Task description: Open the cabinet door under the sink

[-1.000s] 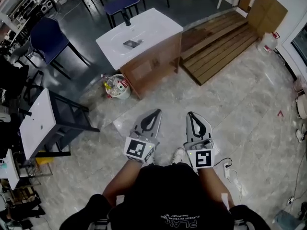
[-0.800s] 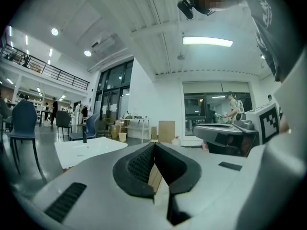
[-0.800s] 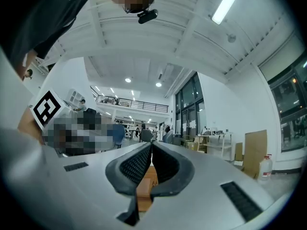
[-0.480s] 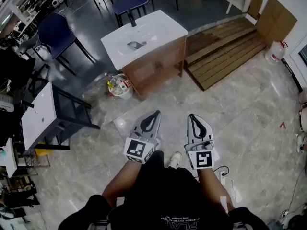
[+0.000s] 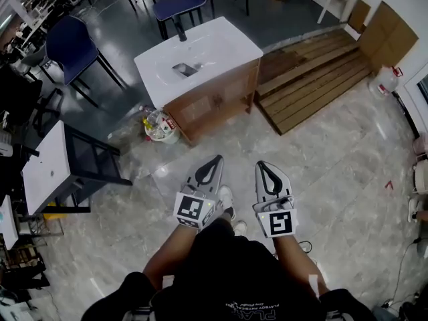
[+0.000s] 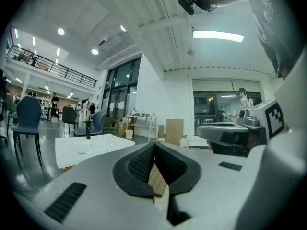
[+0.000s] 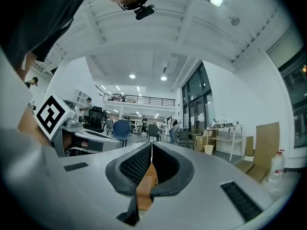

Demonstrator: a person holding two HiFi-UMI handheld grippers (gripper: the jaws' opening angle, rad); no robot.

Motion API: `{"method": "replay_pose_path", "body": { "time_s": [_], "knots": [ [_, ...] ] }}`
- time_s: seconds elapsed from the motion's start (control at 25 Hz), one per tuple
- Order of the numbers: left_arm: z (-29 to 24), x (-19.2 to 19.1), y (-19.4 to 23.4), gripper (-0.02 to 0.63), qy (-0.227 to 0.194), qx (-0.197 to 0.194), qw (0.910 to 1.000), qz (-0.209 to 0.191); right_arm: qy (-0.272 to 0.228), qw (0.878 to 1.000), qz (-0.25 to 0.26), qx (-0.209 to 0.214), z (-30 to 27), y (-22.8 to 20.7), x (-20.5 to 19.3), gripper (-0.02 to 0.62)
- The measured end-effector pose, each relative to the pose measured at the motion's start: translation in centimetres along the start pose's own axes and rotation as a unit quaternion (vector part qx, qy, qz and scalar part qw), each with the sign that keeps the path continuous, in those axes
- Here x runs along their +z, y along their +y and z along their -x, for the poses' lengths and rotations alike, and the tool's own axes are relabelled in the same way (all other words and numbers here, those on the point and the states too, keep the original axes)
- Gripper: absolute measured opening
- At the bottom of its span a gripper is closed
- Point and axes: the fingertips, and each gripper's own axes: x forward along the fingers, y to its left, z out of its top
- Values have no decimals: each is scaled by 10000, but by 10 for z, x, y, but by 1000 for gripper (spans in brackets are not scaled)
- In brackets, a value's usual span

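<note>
The left gripper [image 5: 216, 158] is clenched: in the left gripper view [image 6: 154, 144] its two black pads meet tip to tip with nothing between them. The right gripper [image 5: 260, 164] is in the same condition; the right gripper view [image 7: 151, 145] shows its pads pressed together and empty. In the head view both grippers are held side by side in front of the person's body, above the floor [image 5: 334, 159], tips pointing toward the cabinet [image 5: 235, 91]. Neither gripper touches anything.

The cabinet is a brown wooden unit standing on the floor, well apart from both grippers, up and slightly left of them in the head view. A white sink [image 5: 200, 55] forms its top, with a dark faucet [image 5: 179, 31] at the far edge. The door [image 5: 200, 112] on the front face, turned toward the person, lies flush with the cabinet, closed.

A bucket [image 5: 160, 127] filled with mixed items stands just beside the cabinet's left corner. A low wooden platform [image 5: 314, 72] lies to the cabinet's right. Blue chairs [image 5: 67, 45] stand beyond the sink, and a white-topped stand [image 5: 45, 169] is at the left edge.
</note>
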Motion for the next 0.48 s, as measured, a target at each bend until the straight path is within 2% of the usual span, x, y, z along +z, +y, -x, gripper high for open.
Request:
{"method": "replay_pose_path", "body": {
  "time_s": [0.24, 0.48],
  "knots": [
    [-41, -4, 40, 23, 92, 129, 9998, 134, 185, 9995, 70, 251, -58, -14, -15, 25],
    [-74, -5, 71, 23, 184, 12, 9998, 34, 188, 9987, 0, 476, -113, -20, -26, 25]
  ]
}}
